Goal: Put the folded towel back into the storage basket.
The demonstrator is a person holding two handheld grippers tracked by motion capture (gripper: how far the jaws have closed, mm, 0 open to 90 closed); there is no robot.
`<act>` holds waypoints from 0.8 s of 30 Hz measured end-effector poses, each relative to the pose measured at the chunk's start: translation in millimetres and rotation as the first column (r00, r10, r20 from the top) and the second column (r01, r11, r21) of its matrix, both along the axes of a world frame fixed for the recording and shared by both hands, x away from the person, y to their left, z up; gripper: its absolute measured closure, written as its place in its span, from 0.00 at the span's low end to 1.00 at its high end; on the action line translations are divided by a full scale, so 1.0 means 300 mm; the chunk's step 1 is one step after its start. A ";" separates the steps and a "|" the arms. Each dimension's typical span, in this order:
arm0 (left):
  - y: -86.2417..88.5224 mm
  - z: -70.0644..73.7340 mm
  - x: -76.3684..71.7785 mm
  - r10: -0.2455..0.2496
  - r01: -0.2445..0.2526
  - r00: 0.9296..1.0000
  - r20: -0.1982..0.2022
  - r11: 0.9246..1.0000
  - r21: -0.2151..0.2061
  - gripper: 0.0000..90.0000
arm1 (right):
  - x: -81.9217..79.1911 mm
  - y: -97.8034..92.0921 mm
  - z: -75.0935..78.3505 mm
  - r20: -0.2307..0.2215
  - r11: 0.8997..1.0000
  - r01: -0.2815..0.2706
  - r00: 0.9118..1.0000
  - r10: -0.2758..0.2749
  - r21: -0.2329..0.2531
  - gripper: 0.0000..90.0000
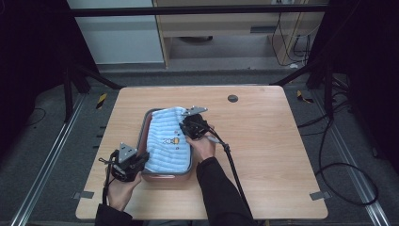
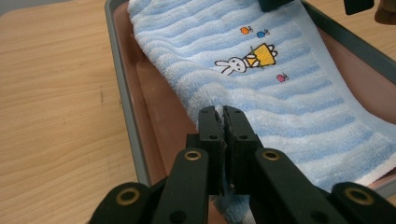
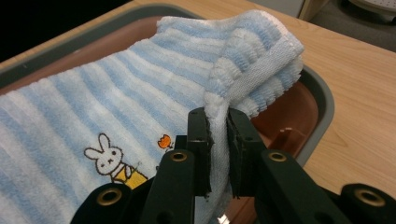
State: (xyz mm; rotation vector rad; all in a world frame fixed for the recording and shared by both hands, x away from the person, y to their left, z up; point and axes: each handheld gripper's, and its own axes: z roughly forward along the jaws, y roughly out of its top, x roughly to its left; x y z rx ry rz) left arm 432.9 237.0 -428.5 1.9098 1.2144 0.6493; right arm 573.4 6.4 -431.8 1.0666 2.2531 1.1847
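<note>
Holding a blue-and-white striped towel (image 1: 170, 141) over a shallow tray (image 1: 146, 123) with both grippers. Tray: grey rim, reddish-brown inside, sitting on the wooden desk (image 1: 263, 150) left of centre.

Left gripper (image 2: 223, 116): jaws pressed together on a fold at the towel's near edge, cloth squeezed between the pads. In the high view it sits at the tray's near left corner (image 1: 127, 162), my left hand (image 1: 120, 190) behind it.

Right gripper (image 3: 218, 122): jaws pinching a bunched fold of the towel's far edge, a thick ridge of cloth rising between them. From above it is over the tray's far right side (image 1: 194, 123), with my right hand (image 1: 203, 146) and dark sleeve (image 1: 221, 188) trailing back.

Towel lies stretched across the tray between the two grips, covering most of the inside. Rabbit motif (image 2: 231, 65) with a yellow dress stitched near the middle, small coloured marks around it. Far corner of the towel curls over the tray rim (image 3: 322, 100).
</note>
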 end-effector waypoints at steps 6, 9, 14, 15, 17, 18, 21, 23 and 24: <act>0.000 -0.005 0.008 0.023 -0.023 0.999 -0.033 1.000 0.009 0.91 | -0.006 -0.005 -0.028 -0.017 1.000 0.000 1.000 0.000 -0.001 0.84; 0.002 0.001 0.006 0.027 -0.027 0.999 -0.021 1.000 0.011 0.87 | -0.012 -0.007 -0.022 0.009 1.000 0.002 1.000 -0.002 -0.016 0.77; 0.011 0.009 0.004 0.042 -0.042 0.999 0.005 0.999 -0.006 0.79 | -0.032 -0.026 0.007 0.055 1.000 0.004 0.998 -0.004 0.009 0.62; 0.013 0.012 0.003 0.042 -0.042 0.999 0.013 0.999 -0.013 0.77 | -0.038 -0.034 0.016 0.065 1.000 0.003 0.998 -0.005 0.027 0.58; 0.019 0.023 -0.001 0.040 -0.039 0.999 0.037 0.999 -0.032 0.74 | -0.046 -0.052 0.033 0.087 0.999 0.005 0.996 -0.008 0.042 0.51; 0.021 0.027 -0.003 0.038 -0.036 0.998 0.045 0.999 -0.038 0.71 | -0.053 -0.063 0.044 0.102 0.999 0.009 0.995 -0.014 0.047 0.48; 0.031 0.043 -0.006 0.025 -0.021 0.997 0.072 0.998 -0.060 0.66 | -0.066 -0.097 0.069 0.118 0.997 0.010 0.993 -0.019 0.076 0.42; 0.040 0.052 -0.007 0.026 -0.021 0.997 0.075 0.997 -0.074 0.63 | -0.076 -0.125 0.085 0.122 0.994 0.019 0.992 -0.031 0.105 0.38; 0.043 0.053 -0.008 0.026 -0.020 0.997 0.077 0.997 -0.075 0.62 | -0.081 -0.140 0.092 0.124 0.993 0.021 0.992 -0.036 0.114 0.37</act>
